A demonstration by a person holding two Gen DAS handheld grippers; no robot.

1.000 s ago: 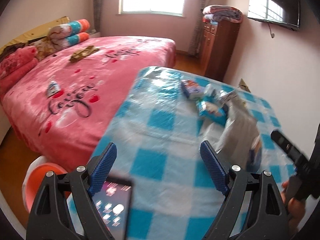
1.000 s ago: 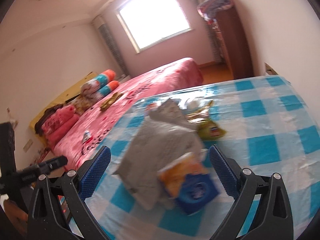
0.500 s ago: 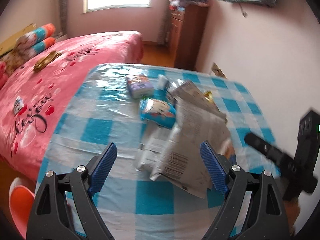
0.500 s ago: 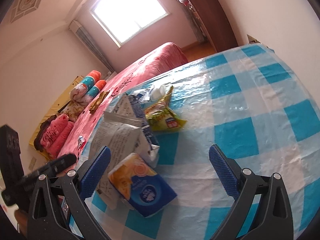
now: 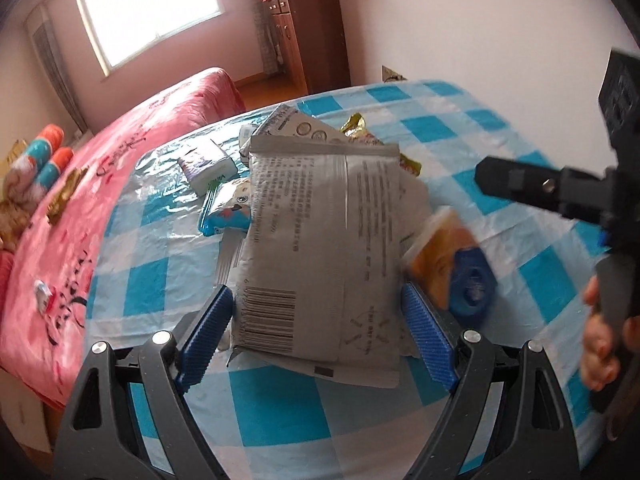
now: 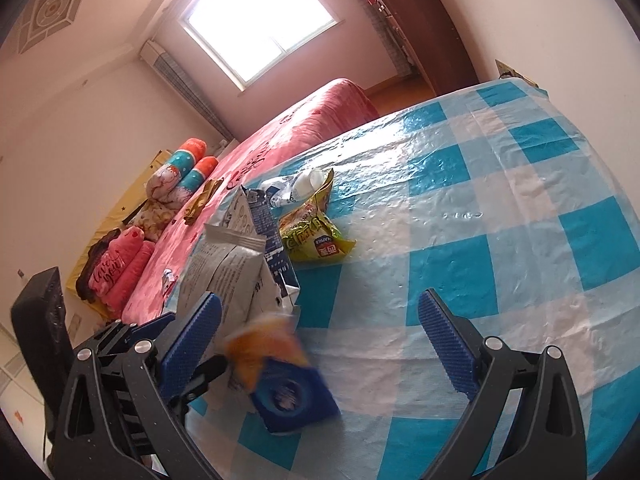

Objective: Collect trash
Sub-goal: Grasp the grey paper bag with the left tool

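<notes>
A large grey foil bag (image 5: pixel 320 248) lies on the blue-checked tablecloth (image 5: pixel 460 128), its near end between the open fingers of my left gripper (image 5: pixel 318 332). Beside it lies an orange-and-blue tissue pack (image 5: pixel 456 264). Behind it are a blue snack wrapper (image 5: pixel 226 210), a small white-and-purple pack (image 5: pixel 206 166) and a yellow-green wrapper (image 5: pixel 360 132). In the right wrist view my right gripper (image 6: pixel 320 332) is open, with the tissue pack (image 6: pixel 280 380) low between its fingers, blurred. The grey bag (image 6: pixel 224 272), the yellow-green wrapper (image 6: pixel 312 236) and a small white bottle (image 6: pixel 304 184) lie beyond.
A pink bed (image 5: pixel 100 168) runs along the table's left side, with pillows (image 6: pixel 180 176) and small items on it. A brown wooden cabinet (image 5: pixel 304 28) stands by the far wall. The white wall (image 5: pixel 480 20) borders the table on the right.
My left gripper has moved forward so its open fingers now flank the grey bag's near end. My right gripper has swung closer over the tissue pack. Both stay open.
</notes>
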